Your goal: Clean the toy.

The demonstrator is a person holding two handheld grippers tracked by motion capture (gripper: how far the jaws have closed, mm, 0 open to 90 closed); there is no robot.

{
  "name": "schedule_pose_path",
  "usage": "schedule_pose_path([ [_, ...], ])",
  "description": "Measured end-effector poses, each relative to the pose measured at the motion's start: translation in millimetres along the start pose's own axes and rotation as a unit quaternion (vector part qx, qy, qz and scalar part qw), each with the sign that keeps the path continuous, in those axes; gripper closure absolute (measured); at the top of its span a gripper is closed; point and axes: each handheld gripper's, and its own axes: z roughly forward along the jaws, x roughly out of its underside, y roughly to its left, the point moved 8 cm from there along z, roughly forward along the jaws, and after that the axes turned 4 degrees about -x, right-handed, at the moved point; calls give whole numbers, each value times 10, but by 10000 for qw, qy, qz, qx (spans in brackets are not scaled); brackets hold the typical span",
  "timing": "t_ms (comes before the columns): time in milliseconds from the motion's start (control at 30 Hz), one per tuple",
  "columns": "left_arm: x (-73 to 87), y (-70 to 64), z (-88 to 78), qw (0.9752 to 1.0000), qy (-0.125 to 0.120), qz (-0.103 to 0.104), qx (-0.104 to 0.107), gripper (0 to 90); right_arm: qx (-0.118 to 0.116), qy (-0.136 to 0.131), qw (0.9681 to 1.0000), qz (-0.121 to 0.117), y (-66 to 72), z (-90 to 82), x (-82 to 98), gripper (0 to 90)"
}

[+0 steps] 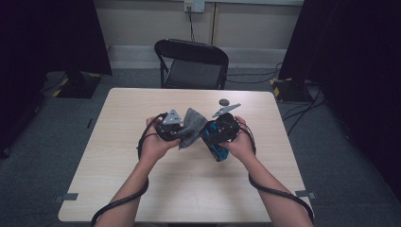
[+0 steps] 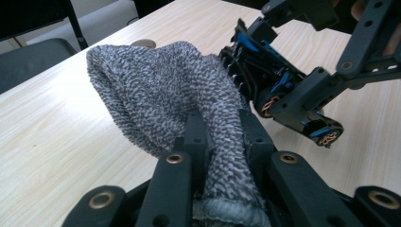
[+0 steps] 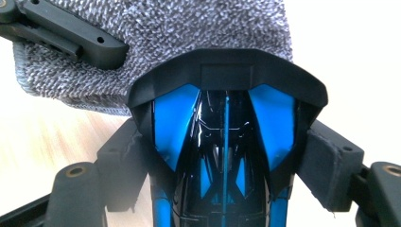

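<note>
one grey knitted cloth (image 1: 190, 126), one black-and-blue toy car (image 1: 216, 138), one small dark round disc (image 1: 224, 102) on the wooden table (image 1: 118, 142), and one black folding chair (image 1: 193, 65) beyond the table's far edge.

at the left, the left gripper (image 1: 171, 128) is held above the middle of the table, its jaws closed together on the cloth; in the left gripper view the cloth (image 2: 179, 104) is pinched between the two black jaws and bulges out beyond them like a soft pouch. it is a speckled grey-and-white knit, thick and nubbly, with a rolled hem near the jaws. whether anything sits inside it cannot be told.

just right of the cloth, the right gripper (image 1: 221, 132) is clamped on the toy car, which tilts with its nose down toward the table. in the right gripper view the car (image 3: 227, 142) sits between the two padded jaws, glossy black with bright blue panels, its far end touching the cloth (image 3: 179, 33). the left gripper's jaw shows at that view's upper left, lying against the cloth.

the disc lies on the table beyond the grippers, apart from both.
</note>
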Motion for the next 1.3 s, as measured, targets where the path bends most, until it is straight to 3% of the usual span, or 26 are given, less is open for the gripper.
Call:
schedule_pose_path([
  [667, 40, -110, 97, 9999, 69, 28, 116, 768, 21, 12, 10000, -21, 5, -14, -32, 257],
  [1300, 103, -173, 179, 9994, 303, 70, 139, 768, 92, -24, 9999, -34, 13, -22, -83, 256],
])
